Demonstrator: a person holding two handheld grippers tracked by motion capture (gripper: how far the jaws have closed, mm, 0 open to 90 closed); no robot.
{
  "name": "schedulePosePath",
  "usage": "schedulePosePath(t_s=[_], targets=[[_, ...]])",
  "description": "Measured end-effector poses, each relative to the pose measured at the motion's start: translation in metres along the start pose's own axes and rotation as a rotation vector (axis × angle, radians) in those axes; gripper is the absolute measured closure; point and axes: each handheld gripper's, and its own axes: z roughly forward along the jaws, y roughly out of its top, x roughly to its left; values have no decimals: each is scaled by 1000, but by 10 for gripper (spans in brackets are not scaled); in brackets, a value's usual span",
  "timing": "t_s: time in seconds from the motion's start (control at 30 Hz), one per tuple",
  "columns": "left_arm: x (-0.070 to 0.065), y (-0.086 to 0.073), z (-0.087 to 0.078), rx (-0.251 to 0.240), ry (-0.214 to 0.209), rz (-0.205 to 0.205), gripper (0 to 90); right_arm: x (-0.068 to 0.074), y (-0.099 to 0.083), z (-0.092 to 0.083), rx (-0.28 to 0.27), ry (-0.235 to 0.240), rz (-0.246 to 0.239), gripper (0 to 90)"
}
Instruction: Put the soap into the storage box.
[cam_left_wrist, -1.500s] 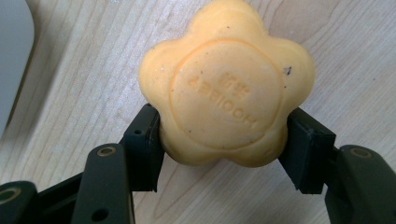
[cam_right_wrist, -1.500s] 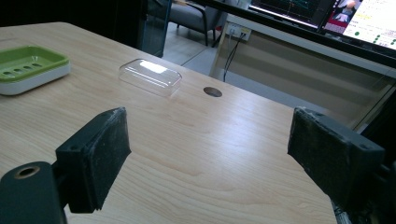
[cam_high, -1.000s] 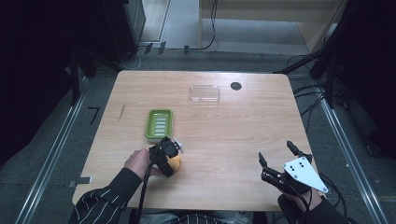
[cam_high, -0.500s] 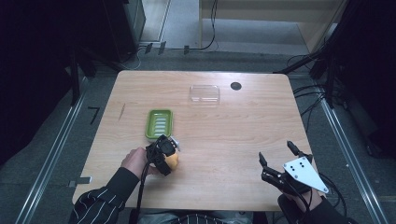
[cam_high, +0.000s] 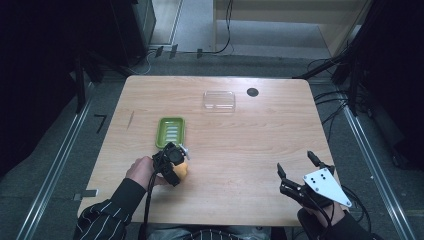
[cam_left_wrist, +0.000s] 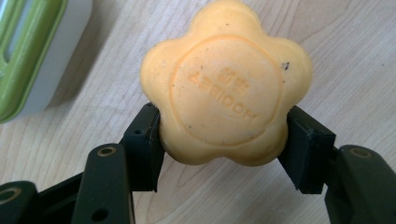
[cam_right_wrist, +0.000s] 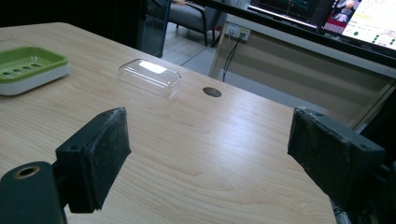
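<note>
Pale orange soap (cam_left_wrist: 226, 84), green dish (cam_high: 171, 131) (white base), clear lid (cam_high: 219, 100), black-and-white striped sleeve (cam_high: 102, 220).

Wooden table (cam_high: 240, 150): green soap dish (cam_high: 170, 132), clear lid (cam_high: 219, 100), apparently empty.

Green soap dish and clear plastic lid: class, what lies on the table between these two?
Nothing. In the high view, bare wooden tabletop separates the green soap dish from the clear plastic lid; the right gripper view agrees.
</note>
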Motion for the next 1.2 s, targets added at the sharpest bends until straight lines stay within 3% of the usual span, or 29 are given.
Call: schedulePosePath(t_s=[1.2], targets=[[30,-13,-18,-42,26,-81,397,0,0,0,0,5,-5,134]])
